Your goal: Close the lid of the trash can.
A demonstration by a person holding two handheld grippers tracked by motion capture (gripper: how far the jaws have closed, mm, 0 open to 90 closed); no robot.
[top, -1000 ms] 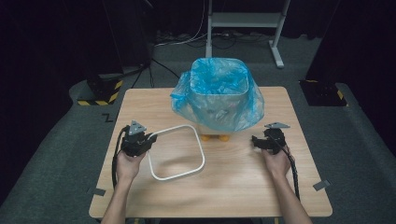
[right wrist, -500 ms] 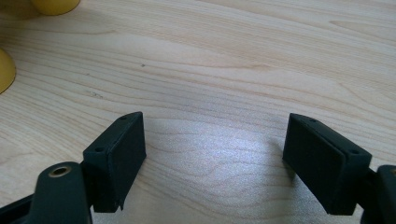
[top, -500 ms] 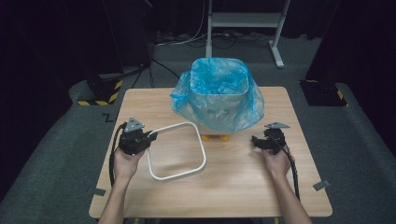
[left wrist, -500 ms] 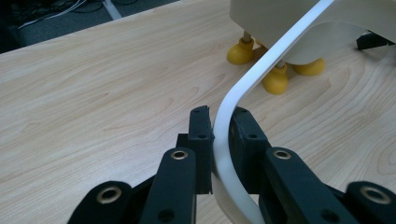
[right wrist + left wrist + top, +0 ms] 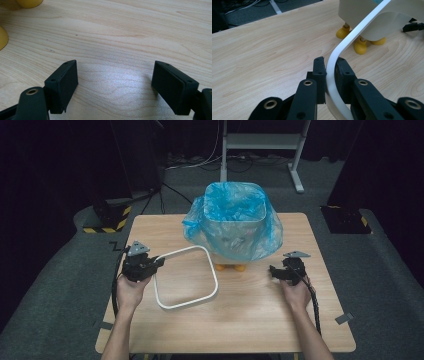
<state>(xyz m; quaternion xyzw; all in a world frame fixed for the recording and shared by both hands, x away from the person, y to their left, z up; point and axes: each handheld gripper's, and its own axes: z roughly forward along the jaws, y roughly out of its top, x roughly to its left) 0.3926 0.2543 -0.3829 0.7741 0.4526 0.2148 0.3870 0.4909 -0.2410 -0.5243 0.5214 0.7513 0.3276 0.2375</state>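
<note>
From the high view, a white waste bin [image 5: 235,227] is standing toward the far middle of the wooden counter [image 5: 260,320] on small yellow feet [image 5: 230,267], and a blue plastic liner bag [image 5: 227,205] is sitting inside it, its loose edge spilling over the rim and hanging down the outer walls; what is lying inside the bag cannot be made out. In front of the bin and to its left, a white ring frame [image 5: 186,277], a thin rounded-square band with an open middle, is lying near the left tool [image 5: 159,262], which is gripping its near-left corner, while the person's left hand [image 5: 131,290] is holding that tool from below. The right tool [image 5: 273,271] is resting low over the counter just right of the bin's feet, apart from the frame, with the right hand [image 5: 296,292] behind it. In the left gripper view, the two black jaws are pressing on the frame [image 5: 342,50] from both sides at its curved corner; the band is looking smooth, glossy and flat-sided, rising from the jaws and running up and right toward the bin's pale underside [image 5: 372,17], with the yellow feet [image 5: 360,46] standing on the wood beyond it. In the right gripper view, the jaws are standing wide apart with bare wood grain [image 5: 115,45] between them, and the edges of two yellow feet [image 5: 3,37] are showing at the upper left.
</note>
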